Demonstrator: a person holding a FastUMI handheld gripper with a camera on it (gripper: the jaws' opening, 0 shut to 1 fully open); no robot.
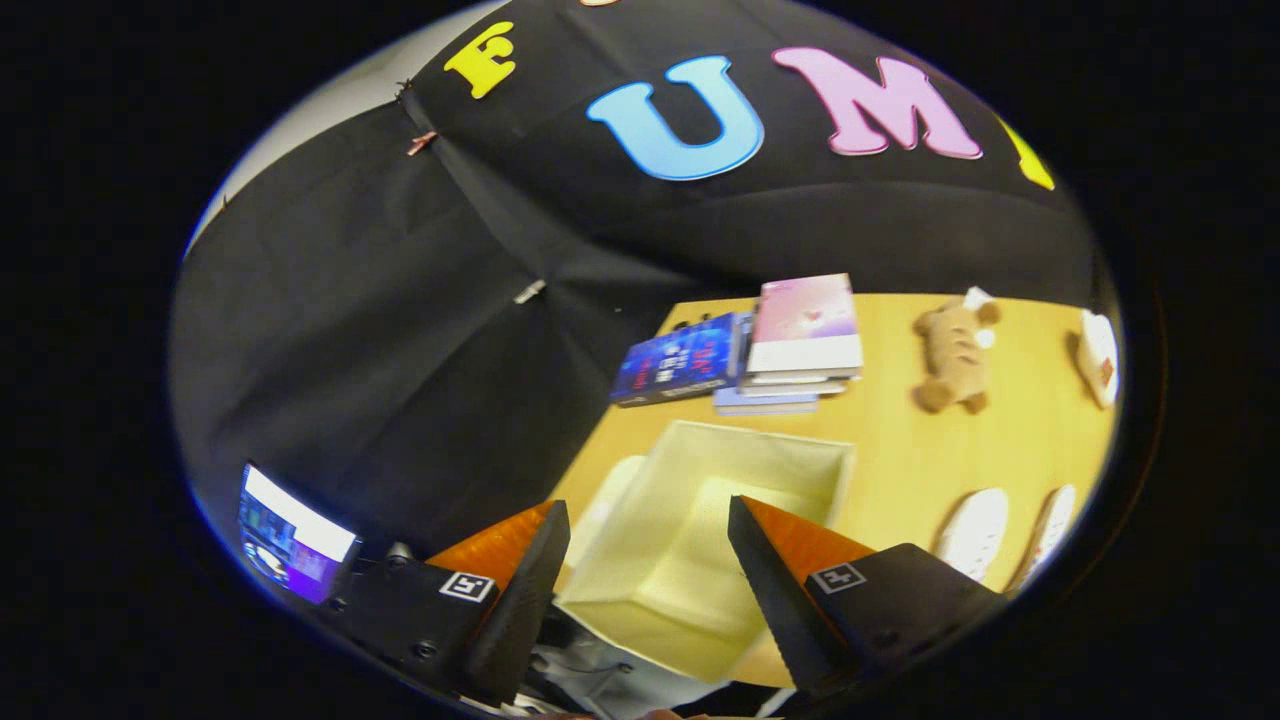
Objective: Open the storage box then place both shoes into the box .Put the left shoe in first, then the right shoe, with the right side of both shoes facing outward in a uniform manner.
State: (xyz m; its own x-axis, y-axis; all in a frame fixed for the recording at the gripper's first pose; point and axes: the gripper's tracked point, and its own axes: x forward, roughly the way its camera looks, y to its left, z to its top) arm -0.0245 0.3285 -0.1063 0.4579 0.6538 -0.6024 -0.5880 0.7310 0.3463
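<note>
A cream fabric storage box (700, 520) stands open on the wooden table (930, 450), its hollow inside showing between and just ahead of my fingers. Its lid (610, 500) seems to lie against the box's left side. My gripper (650, 520) is open and holds nothing, hovering above the box's near edge. Two white shoes (975, 530) (1050, 530) lie side by side on the table to the right of the box, beyond my right finger.
Behind the box lie a blue book (680, 360) and a stack of books with a pink cover (805, 330). A brown teddy bear (955, 355) and a white object (1098, 355) sit farther right. A lit screen (290, 540) stands off the table by my left finger.
</note>
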